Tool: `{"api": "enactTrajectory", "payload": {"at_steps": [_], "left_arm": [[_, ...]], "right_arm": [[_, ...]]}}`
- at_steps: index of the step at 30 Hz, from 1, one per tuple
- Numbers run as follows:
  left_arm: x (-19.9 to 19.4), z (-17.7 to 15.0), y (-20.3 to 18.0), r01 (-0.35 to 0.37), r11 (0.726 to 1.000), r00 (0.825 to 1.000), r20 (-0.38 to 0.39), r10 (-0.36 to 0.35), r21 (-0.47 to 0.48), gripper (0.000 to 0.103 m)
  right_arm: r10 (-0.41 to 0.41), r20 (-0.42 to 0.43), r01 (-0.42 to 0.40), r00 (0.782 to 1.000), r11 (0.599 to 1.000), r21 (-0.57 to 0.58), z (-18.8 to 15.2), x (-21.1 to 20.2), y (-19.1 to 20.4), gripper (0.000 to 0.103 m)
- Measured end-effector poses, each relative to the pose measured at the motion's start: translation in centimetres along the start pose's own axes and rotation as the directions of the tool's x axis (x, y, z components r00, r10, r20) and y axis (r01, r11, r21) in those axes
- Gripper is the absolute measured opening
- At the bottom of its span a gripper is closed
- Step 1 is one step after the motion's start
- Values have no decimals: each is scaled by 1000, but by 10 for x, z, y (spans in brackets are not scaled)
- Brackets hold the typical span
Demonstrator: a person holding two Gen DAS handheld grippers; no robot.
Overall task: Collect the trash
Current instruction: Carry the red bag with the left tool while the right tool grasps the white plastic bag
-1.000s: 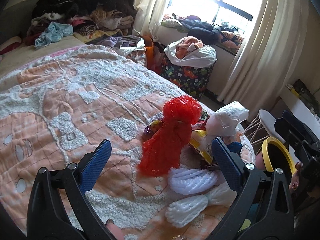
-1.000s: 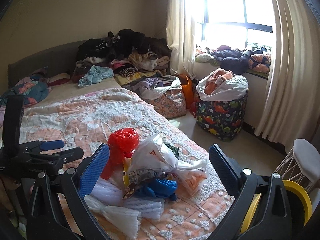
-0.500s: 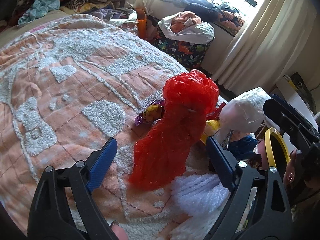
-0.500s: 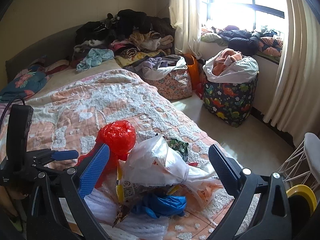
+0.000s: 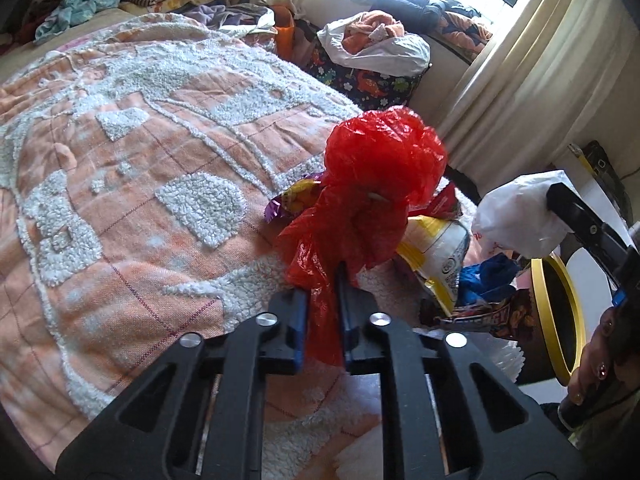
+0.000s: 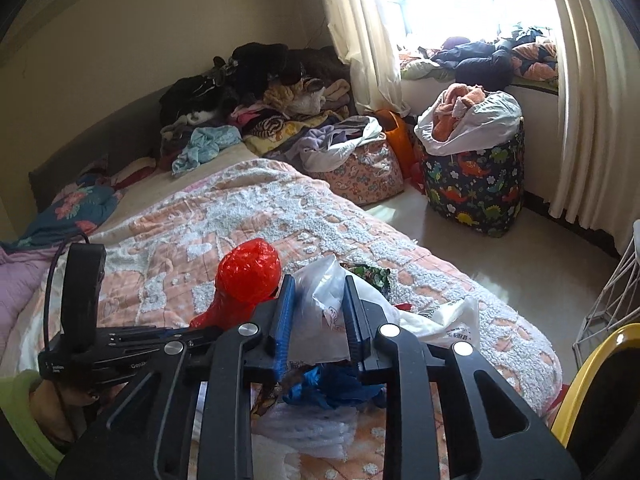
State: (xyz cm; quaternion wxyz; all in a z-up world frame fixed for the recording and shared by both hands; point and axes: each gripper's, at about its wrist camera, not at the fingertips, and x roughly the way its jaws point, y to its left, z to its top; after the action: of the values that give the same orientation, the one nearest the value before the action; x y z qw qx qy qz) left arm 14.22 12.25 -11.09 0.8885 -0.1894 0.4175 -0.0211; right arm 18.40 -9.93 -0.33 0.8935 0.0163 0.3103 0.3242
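A pile of trash lies on the pink and white bedspread (image 5: 132,184). My left gripper (image 5: 322,284) is shut on the lower part of a red plastic bag (image 5: 380,176), which stands up in front of it; the bag also shows in the right wrist view (image 6: 246,276). My right gripper (image 6: 318,292) is shut on a white plastic bag (image 6: 320,312), also seen in the left wrist view (image 5: 516,216). Around them lie a yellow snack packet (image 5: 436,252), a blue bag (image 6: 332,388) and white foam wraps (image 6: 308,428).
A yellow-rimmed black bin (image 5: 556,312) stands at the bed's right edge. A dinosaur-print hamper (image 6: 476,184) full of clothes and a floral bag (image 6: 360,168) stand on the floor by the window. Clothes are heaped at the bed's far end (image 6: 256,92). A white wire rack (image 6: 612,292) is at right.
Both grippers have moved forward into the pile and closed. The left one has taken hold of the red bag, the right one the white bag.
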Motion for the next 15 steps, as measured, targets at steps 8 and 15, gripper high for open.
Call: {"api": "enactTrajectory", "payload": {"at_steps": [8,15], "left_arm": [[-44,4,-25,44,998,989,139,-49,36,3],[-76,15,-63,36,995,962,267,-61,98,3]], "right_arm": [[12,114,-20,993,998,63,7,-49,-15,22],[6,191,-30,982,992,121,6,-90,-28,22]]}}
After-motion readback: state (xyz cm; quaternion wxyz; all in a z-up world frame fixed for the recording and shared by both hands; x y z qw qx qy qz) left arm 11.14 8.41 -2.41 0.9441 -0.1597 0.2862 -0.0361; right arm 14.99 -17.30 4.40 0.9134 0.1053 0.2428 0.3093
